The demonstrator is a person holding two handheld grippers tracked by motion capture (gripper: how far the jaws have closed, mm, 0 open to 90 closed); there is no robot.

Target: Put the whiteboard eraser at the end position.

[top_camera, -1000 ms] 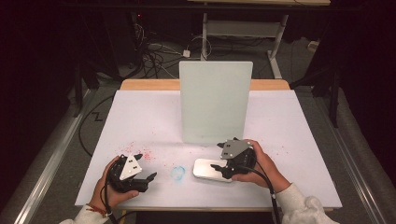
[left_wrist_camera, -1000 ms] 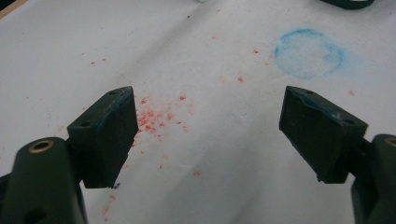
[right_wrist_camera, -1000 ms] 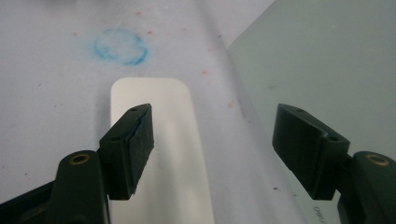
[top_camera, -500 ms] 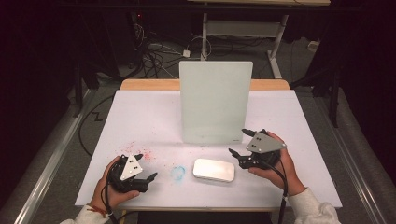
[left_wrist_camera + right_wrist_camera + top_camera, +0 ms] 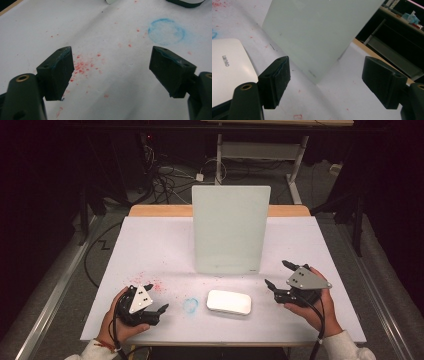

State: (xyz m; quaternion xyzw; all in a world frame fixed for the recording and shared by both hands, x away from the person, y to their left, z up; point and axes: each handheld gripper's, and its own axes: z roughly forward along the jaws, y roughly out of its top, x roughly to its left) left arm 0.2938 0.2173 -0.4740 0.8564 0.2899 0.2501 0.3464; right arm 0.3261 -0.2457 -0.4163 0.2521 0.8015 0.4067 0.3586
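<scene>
White rounded plastic box (image 5: pixel 229 302) lies flat near the front edge of the paper-covered table (image 5: pixel 150 250), before the upright frosted-glass panel (image 5: pixel 230 236). Right gripper (image 5: pixel 280 277), jaws spread, hovers beside it, free for approach; left gripper (image 5: pixel 156 299), likewise spread, waits aside.

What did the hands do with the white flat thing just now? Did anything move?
The right gripper let go of the white device and pulled away to the right; it now hovers open beside it, holding nothing. The device stayed lying flat on the table. The left gripper kept its place, open and empty, and the upright pale panel and the blue ring mark did not move.
</scene>
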